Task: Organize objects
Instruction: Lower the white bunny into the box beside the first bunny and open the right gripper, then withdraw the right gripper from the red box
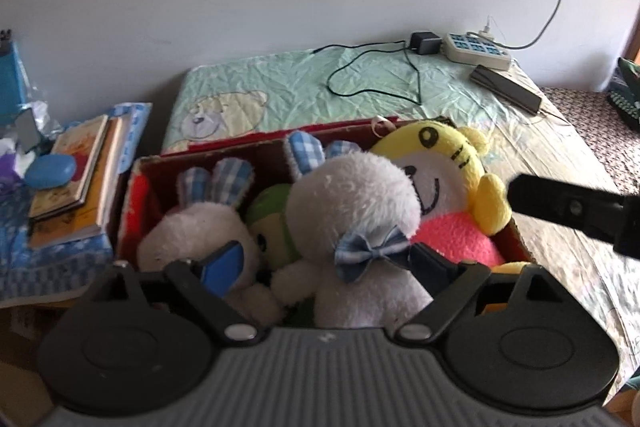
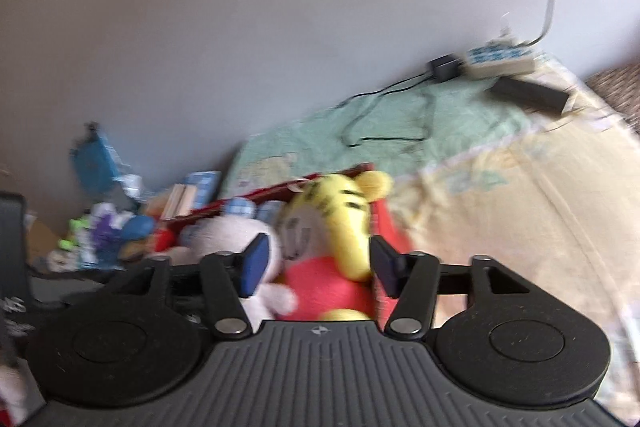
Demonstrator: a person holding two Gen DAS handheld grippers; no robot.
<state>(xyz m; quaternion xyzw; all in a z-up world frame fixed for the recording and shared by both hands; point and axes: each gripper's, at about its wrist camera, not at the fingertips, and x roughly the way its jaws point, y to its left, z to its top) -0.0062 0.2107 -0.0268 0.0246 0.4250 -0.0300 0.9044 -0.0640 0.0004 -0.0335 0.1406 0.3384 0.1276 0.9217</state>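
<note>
My right wrist view is smeared with blur, so the clutter at far left is unreadable there. My left gripper (image 1: 322, 267) is spread wide around the front white bunny (image 1: 352, 227) in the red box (image 1: 134, 203); whether its pads touch the fur I cannot tell. A second bunny (image 1: 200, 235) and a green toy (image 1: 272, 211) are half buried behind. My right gripper (image 2: 318, 265) is wide too, holding nothing — the yellow tiger (image 2: 340, 223) sits between its fingers, by the box's right wall. Right of that the bed (image 1: 560, 163) lies bare; books (image 1: 76, 179) crowd the left wall.
</note>
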